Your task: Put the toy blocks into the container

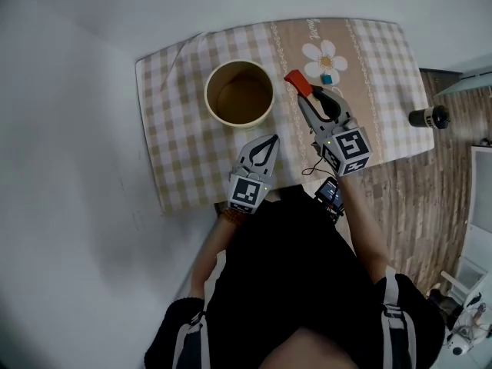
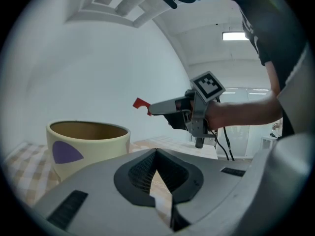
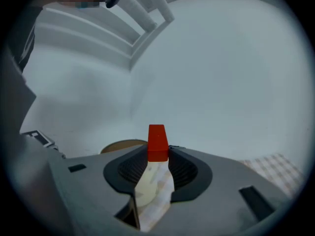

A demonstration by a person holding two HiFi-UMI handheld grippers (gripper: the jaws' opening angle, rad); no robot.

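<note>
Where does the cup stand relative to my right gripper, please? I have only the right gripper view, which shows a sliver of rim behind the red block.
Observer: In the head view the cup stands on the checked cloth, left of the right gripper. The red block in the gripper's jaws is beside the rim, not over the opening.
Operator: Thank you. Is there any other block on the table?
Observer: Yes, a small blue-green block lies on the flower print, to the right of your gripper.
Operator: And how is the left gripper placed?
Observer: The left gripper is near the table's front edge. Its jaws are shut and empty, pointing toward the cup.
</note>
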